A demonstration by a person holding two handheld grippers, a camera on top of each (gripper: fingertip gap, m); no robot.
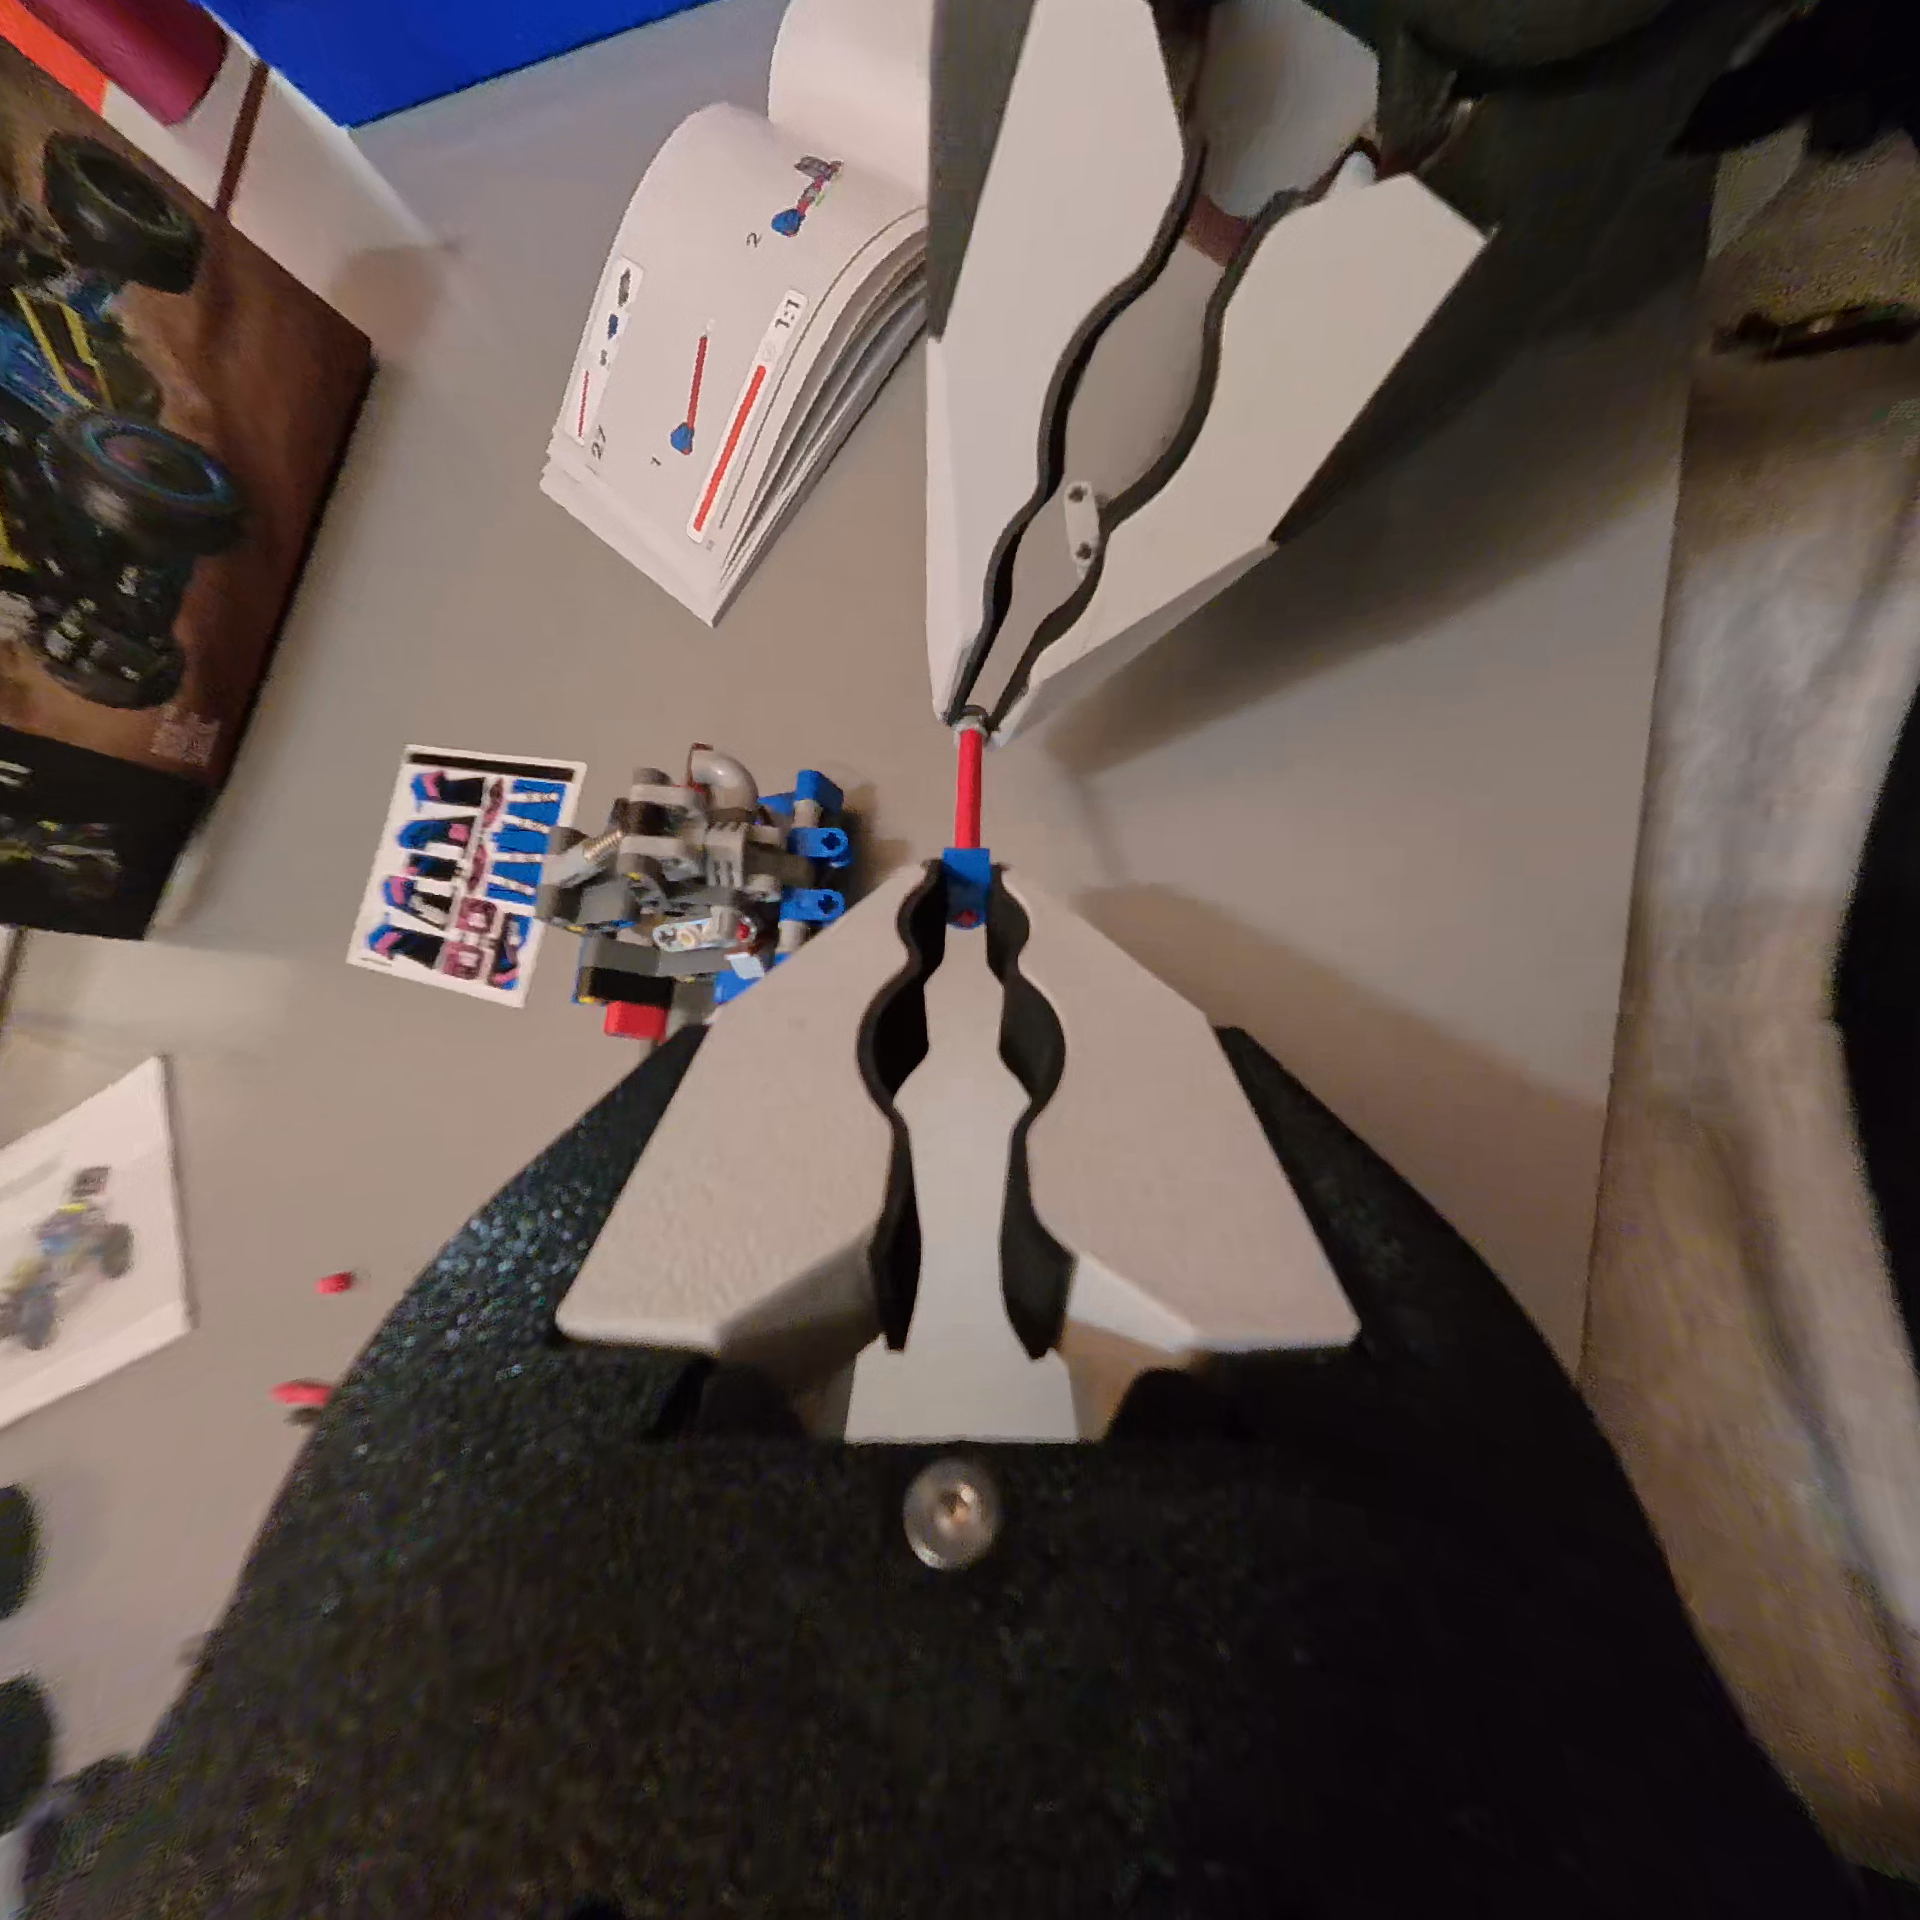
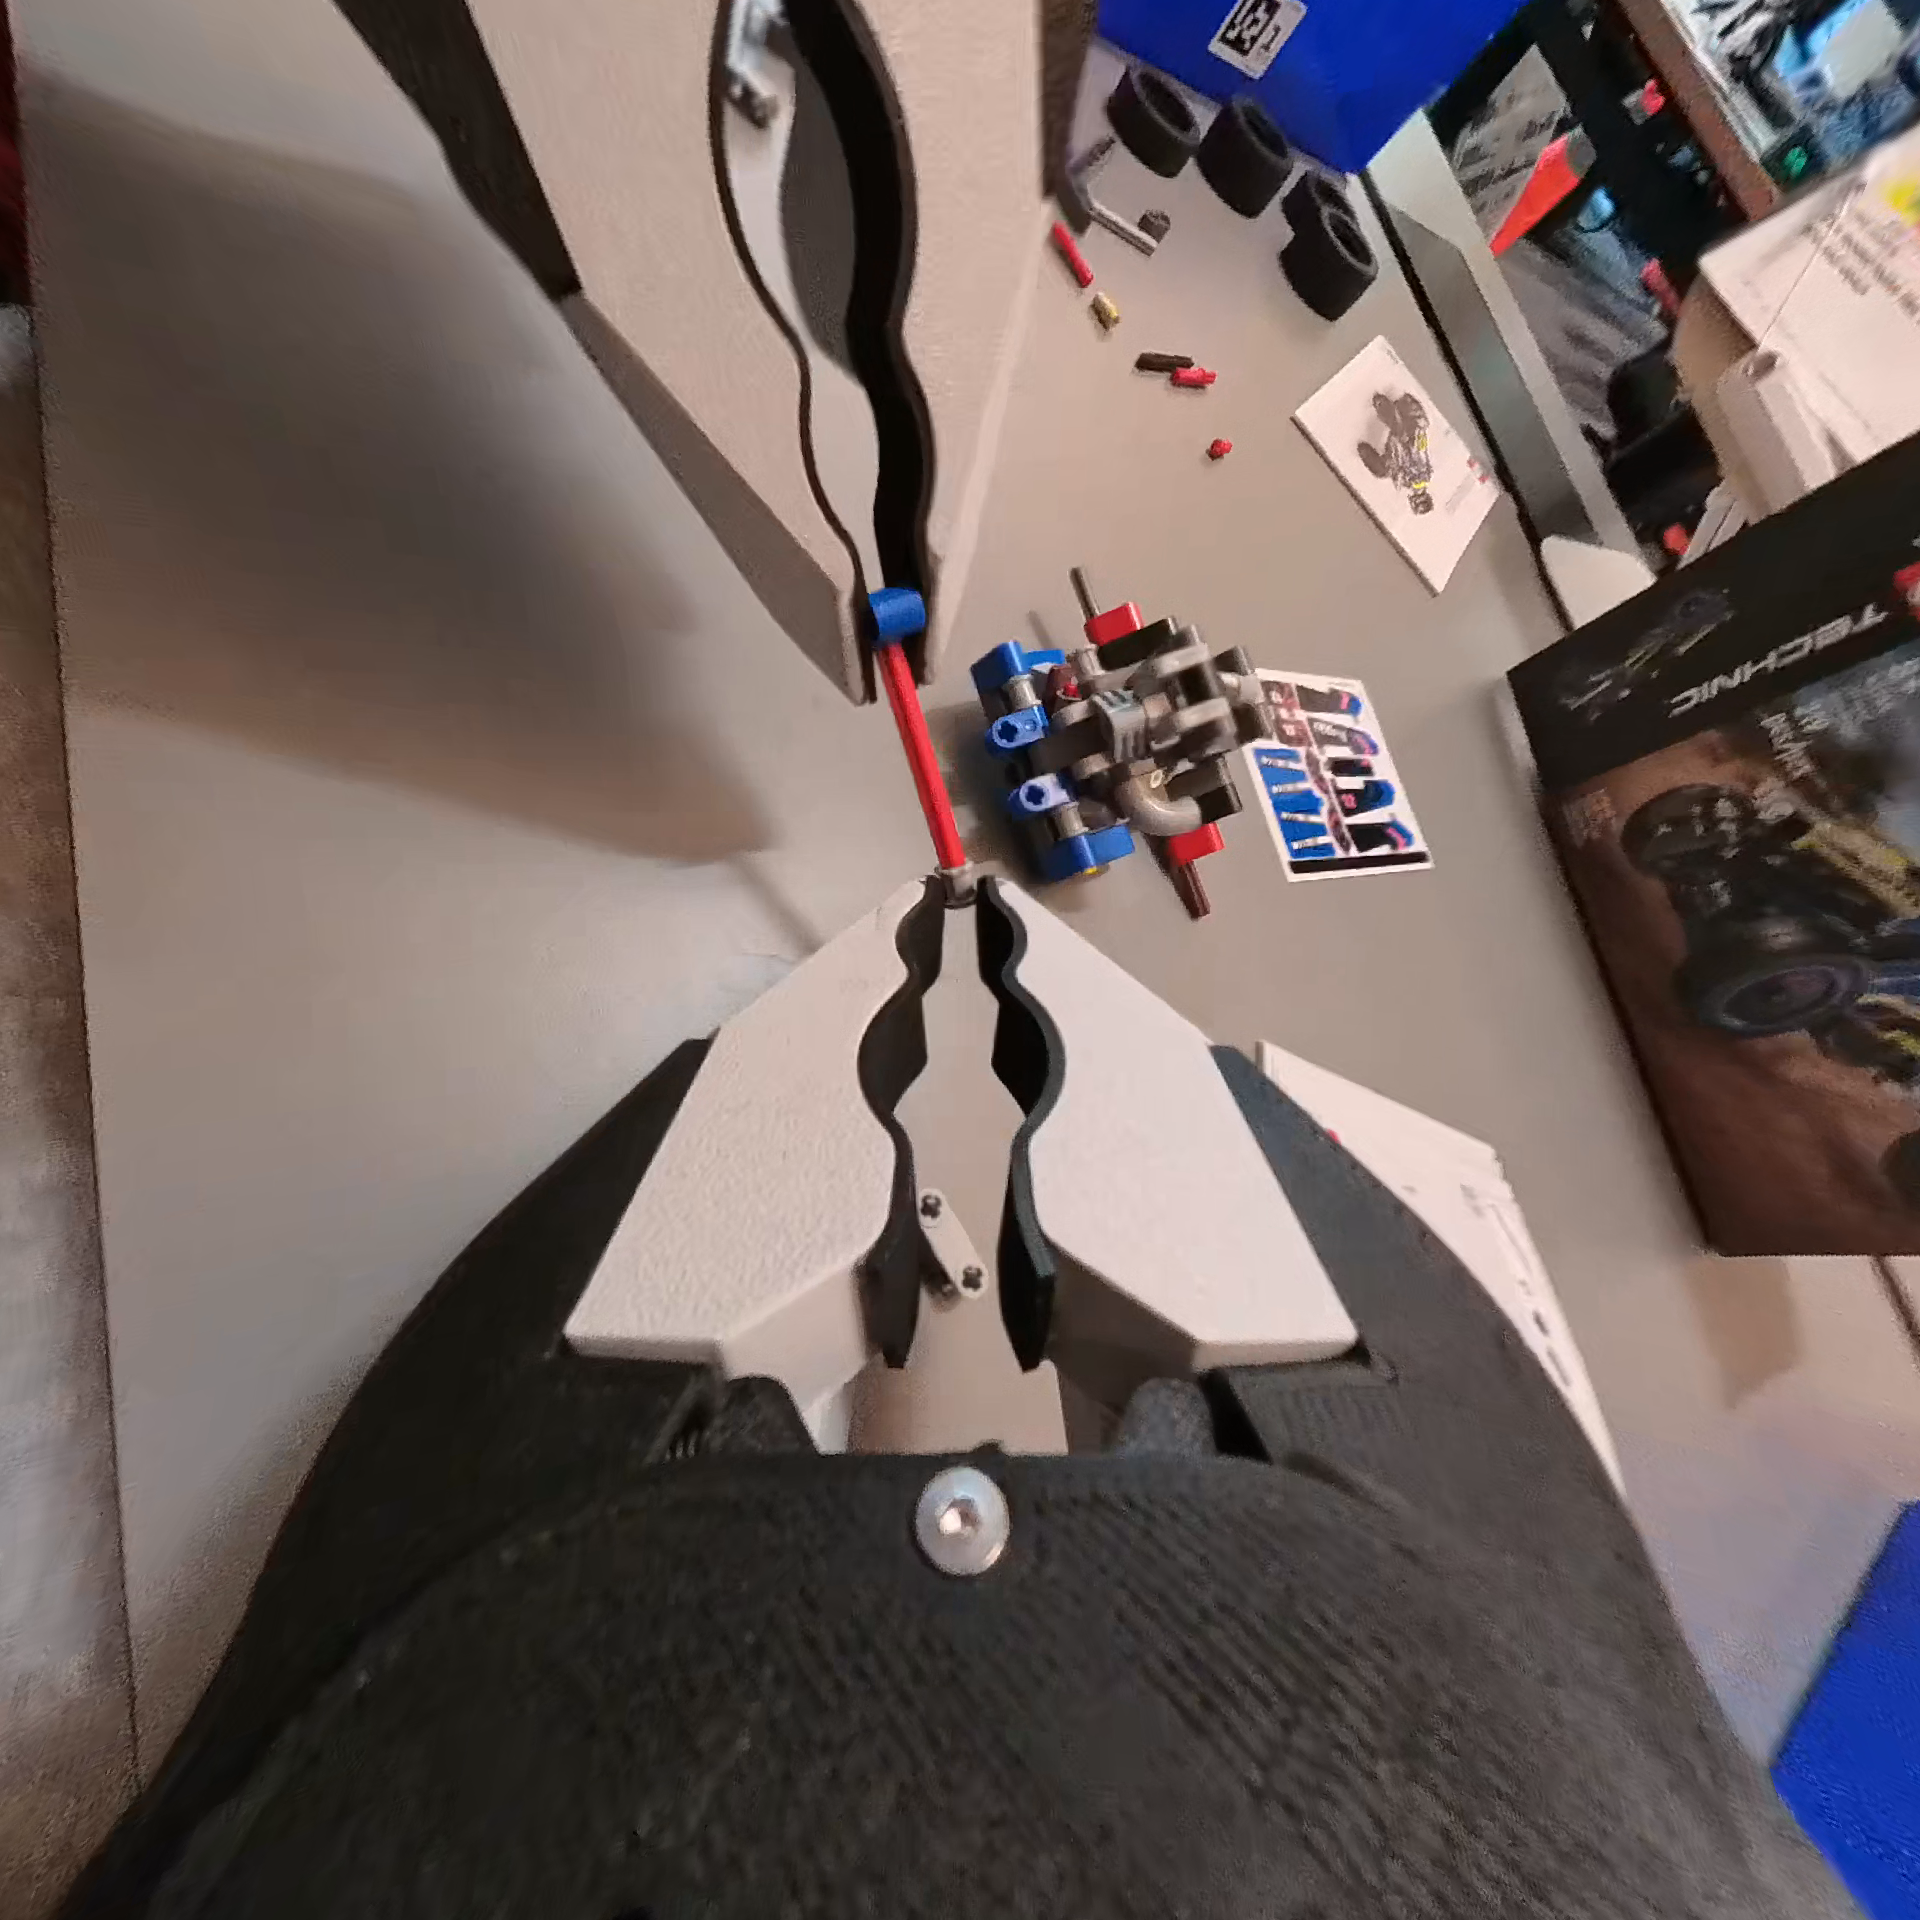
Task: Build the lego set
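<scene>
A red axle (image 1: 969, 788) (image 2: 921, 771) spans the gap between my two grippers above the grey table. My left gripper (image 1: 967, 896) is shut on a blue connector (image 1: 966, 881) fitted on one end of the axle; that connector also shows in the right wrist view (image 2: 896, 612). My right gripper (image 2: 958, 885) is shut on a small grey bush (image 2: 956, 881) at the axle's other end; the right gripper also shows in the left wrist view (image 1: 971, 719). A part-built grey and blue model (image 1: 707, 883) (image 2: 1117, 764) lies on the table beside the axle.
An open instruction booklet (image 1: 727, 353) lies behind. A sticker sheet (image 1: 462, 873) (image 2: 1335, 774) lies next to the model. The set box (image 1: 125, 468) (image 2: 1756, 914) stands at the side. Several black tyres (image 2: 1242, 156) and loose small pins (image 2: 1174, 369) lie near a blue bin (image 2: 1309, 62). A small leaflet (image 2: 1397, 462) lies nearby.
</scene>
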